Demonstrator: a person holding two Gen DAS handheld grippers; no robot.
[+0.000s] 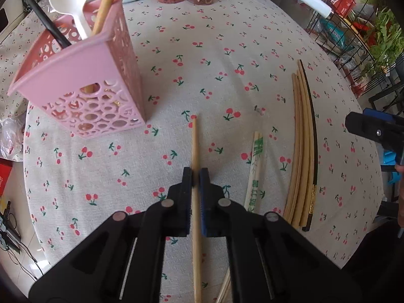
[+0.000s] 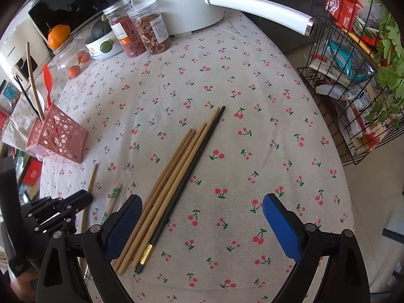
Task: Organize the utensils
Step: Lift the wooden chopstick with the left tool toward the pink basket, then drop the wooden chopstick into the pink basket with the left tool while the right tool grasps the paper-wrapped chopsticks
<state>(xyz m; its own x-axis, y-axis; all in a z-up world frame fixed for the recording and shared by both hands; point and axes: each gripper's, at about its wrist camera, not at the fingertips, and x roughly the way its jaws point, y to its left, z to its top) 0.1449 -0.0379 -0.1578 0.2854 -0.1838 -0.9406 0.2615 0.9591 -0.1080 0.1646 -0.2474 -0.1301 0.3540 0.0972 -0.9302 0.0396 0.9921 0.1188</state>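
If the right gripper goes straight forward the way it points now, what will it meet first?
Probably the bundle of wooden chopsticks with one black chopstick, lying between the open right gripper fingers toward the left one. Beyond is bare cherry-print tablecloth; depth is unclear.

**Left clamped, right spread wide**

Your left gripper (image 1: 195,176) has its jaws pinched nearly together, a thin wooden chopstick (image 1: 194,146) caught between the pads, fingers pointing forward and low over the table. Your right gripper (image 2: 202,217) sits with its jaws wide apart and nothing between the blue pads (image 2: 282,224), angled down toward the tabletop. It's off to the right of the left one.
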